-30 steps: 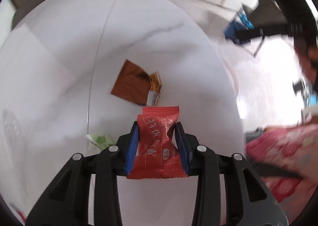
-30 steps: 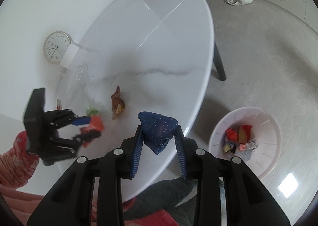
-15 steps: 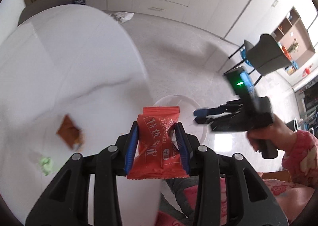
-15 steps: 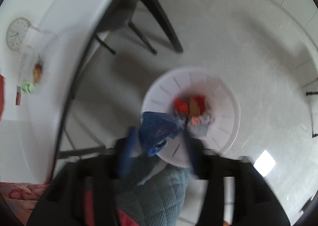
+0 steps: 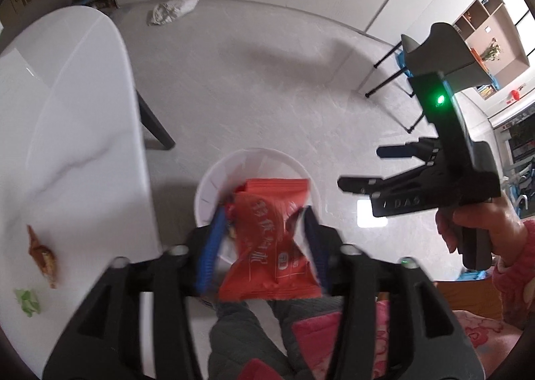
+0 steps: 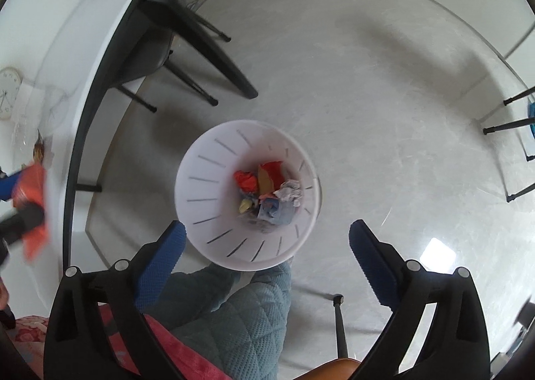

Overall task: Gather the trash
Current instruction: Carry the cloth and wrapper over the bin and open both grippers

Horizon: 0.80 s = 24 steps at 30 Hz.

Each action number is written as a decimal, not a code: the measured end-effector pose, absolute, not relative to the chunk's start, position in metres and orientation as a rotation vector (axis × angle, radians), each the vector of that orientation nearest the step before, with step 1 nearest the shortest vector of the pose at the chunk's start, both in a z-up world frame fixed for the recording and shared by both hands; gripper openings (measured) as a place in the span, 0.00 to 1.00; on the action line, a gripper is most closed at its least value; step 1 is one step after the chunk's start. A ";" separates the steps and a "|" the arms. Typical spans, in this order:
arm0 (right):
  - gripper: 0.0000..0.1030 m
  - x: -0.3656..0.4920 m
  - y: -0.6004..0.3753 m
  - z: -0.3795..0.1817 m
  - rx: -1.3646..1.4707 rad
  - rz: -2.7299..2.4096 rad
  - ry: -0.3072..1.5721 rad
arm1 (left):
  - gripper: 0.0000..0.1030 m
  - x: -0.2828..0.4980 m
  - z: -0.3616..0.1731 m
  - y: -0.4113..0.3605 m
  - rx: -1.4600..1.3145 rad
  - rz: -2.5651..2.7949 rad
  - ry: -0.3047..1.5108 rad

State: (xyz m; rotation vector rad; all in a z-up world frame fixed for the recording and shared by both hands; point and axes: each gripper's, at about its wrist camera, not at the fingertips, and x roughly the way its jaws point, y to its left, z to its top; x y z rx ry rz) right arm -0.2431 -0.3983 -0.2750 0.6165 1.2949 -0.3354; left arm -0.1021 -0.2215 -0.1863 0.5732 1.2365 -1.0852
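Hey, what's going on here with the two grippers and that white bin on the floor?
A person is clearing wrappers off the table into the white bin. The right gripper hangs over the bin with its jaws just opened wide and nothing between them. The left gripper is above the bin too, its jaws just opening around a red snack packet, which looks about to drop. A brown wrapper and a green wrapper remain on the table.

The bin [image 6: 214, 213] stands on the floor [image 6: 367, 96] just right of the tabletop [image 5: 67, 146], with wrappers [image 6: 267, 189] inside it. Two scraps [image 5: 41, 256] lie near the tabletop's edge. A packet [image 5: 271, 246] sits between the left gripper [image 5: 264, 246]'s fingers, above the bin
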 end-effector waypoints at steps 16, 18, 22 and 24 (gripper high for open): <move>0.95 -0.233 -0.390 -0.246 0.573 -0.275 1.241 | 0.92 -0.111 -0.161 -0.204 0.529 -0.991 1.162; 0.95 -0.225 -0.382 -0.241 0.553 -0.262 1.235 | 0.92 -0.108 -0.157 -0.196 0.518 -0.969 1.153; 0.95 -0.202 -0.361 -0.221 0.505 -0.214 1.204 | 0.92 -0.092 -0.143 -0.167 0.462 -0.882 1.127; 0.95 -0.186 -0.345 -0.211 0.476 -0.172 1.186 | 0.92 -0.080 -0.134 -0.144 0.416 -0.818 1.110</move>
